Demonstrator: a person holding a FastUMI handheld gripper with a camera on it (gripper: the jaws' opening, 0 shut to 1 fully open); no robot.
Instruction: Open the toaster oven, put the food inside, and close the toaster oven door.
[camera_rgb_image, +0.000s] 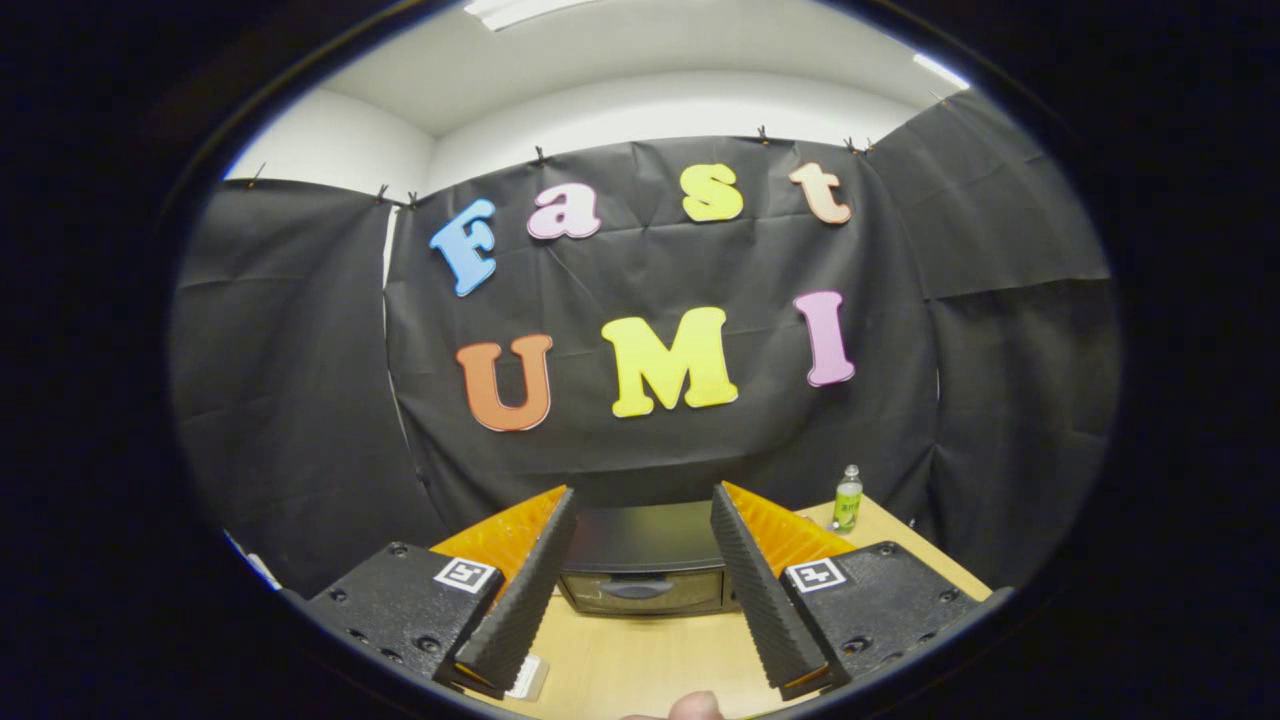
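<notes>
Wooden table (640, 655), toaster oven (645, 560), green bottle (848, 500) on it

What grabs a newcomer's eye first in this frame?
First the open tongs, spread wide with nothing between them. Framed in their gap, beyond the tips, the dark toaster oven sits on the wooden table with its door shut. A small green bottle stands upright on the table off to the right of the oven, near the black cloth wall.
</notes>
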